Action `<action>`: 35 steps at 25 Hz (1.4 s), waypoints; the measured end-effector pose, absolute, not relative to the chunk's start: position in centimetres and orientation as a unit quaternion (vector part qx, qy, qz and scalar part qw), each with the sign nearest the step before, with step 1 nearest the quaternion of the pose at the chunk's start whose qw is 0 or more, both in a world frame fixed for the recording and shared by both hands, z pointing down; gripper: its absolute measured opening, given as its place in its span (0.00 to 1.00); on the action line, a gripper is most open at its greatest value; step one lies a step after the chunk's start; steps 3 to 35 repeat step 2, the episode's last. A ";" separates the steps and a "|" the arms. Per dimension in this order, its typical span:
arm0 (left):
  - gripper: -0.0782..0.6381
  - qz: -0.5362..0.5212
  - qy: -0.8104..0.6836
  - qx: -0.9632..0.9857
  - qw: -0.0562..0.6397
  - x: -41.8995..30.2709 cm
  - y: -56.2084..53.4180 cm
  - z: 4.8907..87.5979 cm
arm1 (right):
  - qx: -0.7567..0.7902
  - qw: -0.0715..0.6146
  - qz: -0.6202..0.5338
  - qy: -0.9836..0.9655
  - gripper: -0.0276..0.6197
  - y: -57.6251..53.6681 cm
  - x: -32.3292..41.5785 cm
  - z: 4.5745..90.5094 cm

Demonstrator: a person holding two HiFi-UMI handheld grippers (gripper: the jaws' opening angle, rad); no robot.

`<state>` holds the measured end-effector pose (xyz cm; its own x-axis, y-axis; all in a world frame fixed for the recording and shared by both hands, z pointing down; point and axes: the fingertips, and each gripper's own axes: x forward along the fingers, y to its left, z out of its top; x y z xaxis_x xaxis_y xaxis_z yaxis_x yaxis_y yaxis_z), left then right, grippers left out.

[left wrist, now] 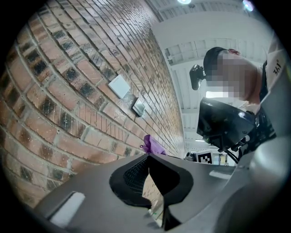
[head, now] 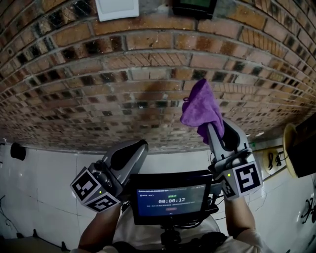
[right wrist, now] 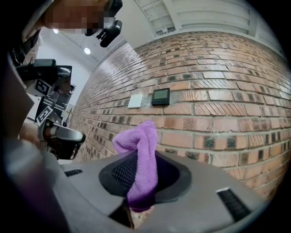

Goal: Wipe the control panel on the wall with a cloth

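Note:
The dark control panel [head: 194, 7] is set in the brick wall [head: 148, 74] at the top edge of the head view, right of a white plate [head: 116, 9]. In the right gripper view the control panel [right wrist: 161, 96] sits well beyond the jaws. My right gripper [head: 213, 127] is shut on a purple cloth [head: 201, 111], which bunches up above the jaws and stays clear of the wall, below the panel. The cloth [right wrist: 143, 157] hangs down between the pads. My left gripper [head: 142, 145] is lower left, shut and empty, and its own view shows the panel [left wrist: 138, 107] far off.
A small screen [head: 170, 200] showing a timer is mounted at my chest between the two grippers. A white surface [head: 44, 178] runs below the brick. A yellow-rimmed object [head: 292, 150] and cables are at the right edge.

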<state>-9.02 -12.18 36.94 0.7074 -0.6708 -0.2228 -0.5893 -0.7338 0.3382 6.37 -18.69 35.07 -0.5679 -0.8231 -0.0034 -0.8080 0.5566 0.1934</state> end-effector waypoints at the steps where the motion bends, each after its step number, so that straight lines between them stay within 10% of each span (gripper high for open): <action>1: 0.09 -0.167 -0.344 0.915 0.124 -9.0 -12.0 37.1 | 0.461 0.043 -0.087 -0.882 0.20 -18.6 6.3 35.1; 35: 0.09 -0.167 -0.345 0.915 0.127 -9.0 -11.9 37.2 | 0.459 0.043 -0.086 -0.883 0.20 -18.5 6.1 35.2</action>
